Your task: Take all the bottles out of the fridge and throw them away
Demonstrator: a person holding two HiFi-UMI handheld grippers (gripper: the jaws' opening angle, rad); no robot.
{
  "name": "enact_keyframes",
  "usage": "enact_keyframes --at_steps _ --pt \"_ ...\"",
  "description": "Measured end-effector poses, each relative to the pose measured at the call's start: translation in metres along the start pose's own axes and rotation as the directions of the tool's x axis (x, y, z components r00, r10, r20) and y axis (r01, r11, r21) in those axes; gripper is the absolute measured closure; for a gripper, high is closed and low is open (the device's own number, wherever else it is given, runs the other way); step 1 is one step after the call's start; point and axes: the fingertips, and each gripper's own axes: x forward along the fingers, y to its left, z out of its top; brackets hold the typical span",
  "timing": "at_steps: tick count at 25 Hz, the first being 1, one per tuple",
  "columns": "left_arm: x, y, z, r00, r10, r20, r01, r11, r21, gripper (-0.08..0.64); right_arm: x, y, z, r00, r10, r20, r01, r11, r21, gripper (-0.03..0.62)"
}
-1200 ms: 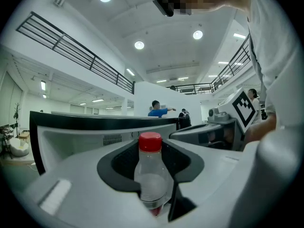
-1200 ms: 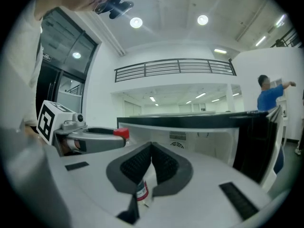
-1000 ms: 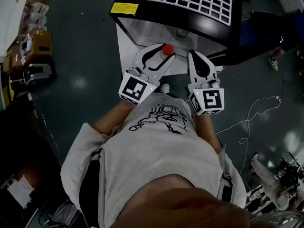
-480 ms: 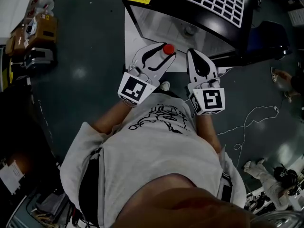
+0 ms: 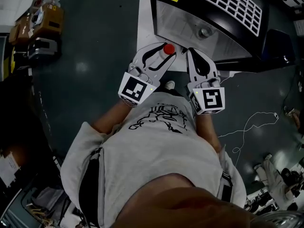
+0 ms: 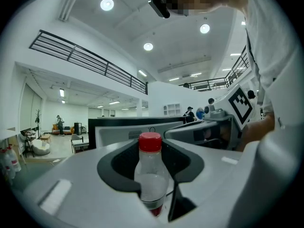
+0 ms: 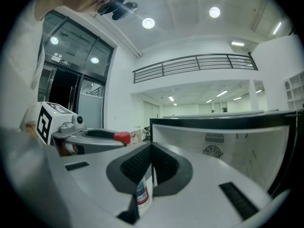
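Observation:
My left gripper [image 5: 160, 51] is shut on a clear bottle with a red cap [image 5: 168, 49], held upright in front of the person's chest. In the left gripper view the bottle [image 6: 151, 175] stands between the two dark pads, its cap above them. Just right of it, my right gripper [image 5: 195, 53] is shut, with its pads together [image 7: 151, 148] and nothing between them. Through the slot below them shows part of a labelled bottle [image 7: 141, 194]; I cannot tell where it stands. The black fridge [image 5: 213, 13] stands open ahead, white inside, with a round grey thing [image 5: 205, 32] in it.
A white panel [image 5: 145, 27] lies by the fridge's left side. Boxes and clutter [image 5: 40, 20] line the far left. A white cable [image 5: 251, 122] snakes over the dark floor at the right. The person's shoe [image 5: 169, 85] shows below the grippers.
In the head view the fridge has slid to the right and the clutter at the left has shifted. Both grippers keep their place, the left still holding the bottle.

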Motion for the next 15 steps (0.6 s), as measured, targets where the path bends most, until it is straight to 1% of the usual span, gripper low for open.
enact_keyframes --at_steps 3,6,7,11,15 --pt "-0.02 0.014 -0.001 1.0 0.018 -0.002 -0.018 1.0 -0.013 0.407 0.013 0.021 0.0 1.0 0.015 -0.001 -0.015 1.0 0.003 0.583" --pt "-0.043 0.031 -0.005 0.998 0.055 -0.033 -0.056 0.997 -0.052 0.407 0.027 0.043 0.001 0.999 0.033 -0.003 -0.033 0.999 0.003 0.583" --pt "-0.05 0.036 -0.005 0.998 0.06 -0.034 -0.062 0.997 -0.052 0.407 0.032 0.05 0.002 0.999 0.039 -0.004 -0.039 0.999 0.003 0.583" --pt "-0.075 0.057 -0.009 0.998 0.061 -0.025 -0.062 0.998 -0.012 0.407 0.052 0.079 0.002 0.998 0.059 -0.009 -0.059 0.998 0.003 0.583" --pt "-0.101 0.078 -0.014 0.997 0.071 -0.027 -0.071 0.997 0.006 0.407 0.073 0.108 0.002 0.997 0.082 -0.015 -0.082 0.997 0.003 0.583"
